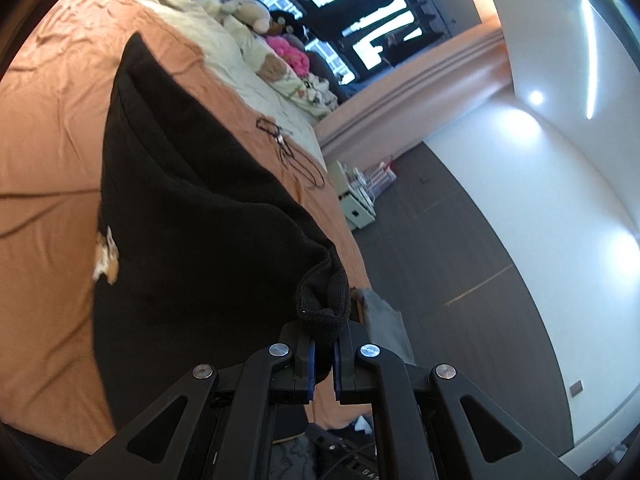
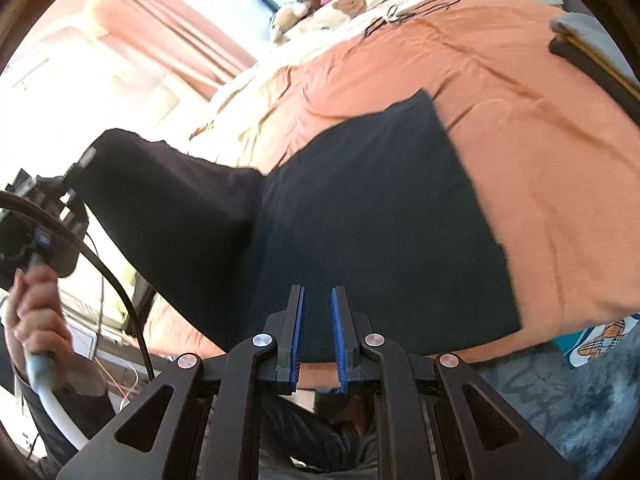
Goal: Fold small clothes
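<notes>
Left wrist view, gripper: the left gripper [image 1: 324,354] has its blue-padded jaws nearly together, pinching a bunched hem corner of the black knit garment [image 1: 192,216].
Left wrist view, garment: it runs away from the jaws as a long dark sheet over the orange bedspread [image 1: 52,132]; a small white-and-tan patch [image 1: 106,256] shows at its left edge.
Left wrist view, bed: a cream quilt [image 1: 248,80] lies past the orange cover, with a beige plush toy [image 1: 248,10] and a pink fluffy item [image 1: 290,54] near the dark window [image 1: 360,20].
Left wrist view, loose item: a thin black cord [image 1: 288,148] lies on the bed beyond the garment.
Left wrist view only: grey wood floor [image 1: 460,240], a white wall and a small white cabinet [image 1: 356,200].

Right wrist view, gripper: the right gripper [image 2: 318,308] shows a narrow gap between its blue pads, with no cloth in it; the garment lies behind the tips.
Right wrist view, garment: the black knit garment [image 2: 380,216] lies partly flat on the orange bedspread [image 2: 540,160], and its left part is lifted off the bed toward the other gripper.
Right wrist view only: a person's hand [image 2: 34,312] gripping a pale handle, with a black cable [image 2: 120,292] looping past it.
Right wrist view only: a folded grey and black stack [image 2: 592,48] at the far right of the bed, and peach curtains [image 2: 168,28].
</notes>
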A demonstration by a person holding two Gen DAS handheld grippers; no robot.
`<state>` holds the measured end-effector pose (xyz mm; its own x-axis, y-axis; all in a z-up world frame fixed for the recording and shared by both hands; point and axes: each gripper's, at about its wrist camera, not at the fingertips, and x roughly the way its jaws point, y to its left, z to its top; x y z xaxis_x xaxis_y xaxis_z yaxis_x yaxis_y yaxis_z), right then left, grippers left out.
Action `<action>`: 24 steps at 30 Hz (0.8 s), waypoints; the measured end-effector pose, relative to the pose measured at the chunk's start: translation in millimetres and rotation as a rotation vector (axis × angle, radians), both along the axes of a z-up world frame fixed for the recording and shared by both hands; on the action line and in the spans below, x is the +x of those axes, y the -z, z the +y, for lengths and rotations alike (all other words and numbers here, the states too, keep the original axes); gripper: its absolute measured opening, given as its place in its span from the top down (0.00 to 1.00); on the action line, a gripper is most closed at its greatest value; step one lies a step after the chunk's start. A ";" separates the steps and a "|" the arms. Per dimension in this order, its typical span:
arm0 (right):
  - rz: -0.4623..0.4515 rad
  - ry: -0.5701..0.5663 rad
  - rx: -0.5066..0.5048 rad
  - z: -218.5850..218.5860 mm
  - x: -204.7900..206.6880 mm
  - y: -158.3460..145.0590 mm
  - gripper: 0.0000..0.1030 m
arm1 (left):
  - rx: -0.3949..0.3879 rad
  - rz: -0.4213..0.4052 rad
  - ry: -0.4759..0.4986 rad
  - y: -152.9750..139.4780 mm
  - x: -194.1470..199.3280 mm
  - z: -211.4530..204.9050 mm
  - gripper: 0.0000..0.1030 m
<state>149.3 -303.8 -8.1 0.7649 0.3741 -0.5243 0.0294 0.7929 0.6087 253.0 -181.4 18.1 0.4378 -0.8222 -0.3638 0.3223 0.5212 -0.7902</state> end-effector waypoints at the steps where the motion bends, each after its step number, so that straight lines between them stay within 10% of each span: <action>1: -0.007 0.011 0.001 -4.8 -4.0 -0.8 0.87 | 0.005 0.002 0.008 1.7 -0.4 -5.7 0.95; 7: -0.007 0.072 0.010 -26.2 -32.1 3.7 0.55 | 0.024 0.038 0.077 22.0 2.7 -52.4 0.95; 24: 0.079 0.164 0.052 -52.5 -81.8 8.2 0.54 | 0.101 0.254 0.233 142.7 0.2 -154.0 0.95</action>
<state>67.5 -356.4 -16.4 0.7751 0.2759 -0.5683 0.2053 0.7407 0.6397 253.3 -335.3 -124.6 0.1278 -0.8435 -0.5217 0.2414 0.5366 -0.8086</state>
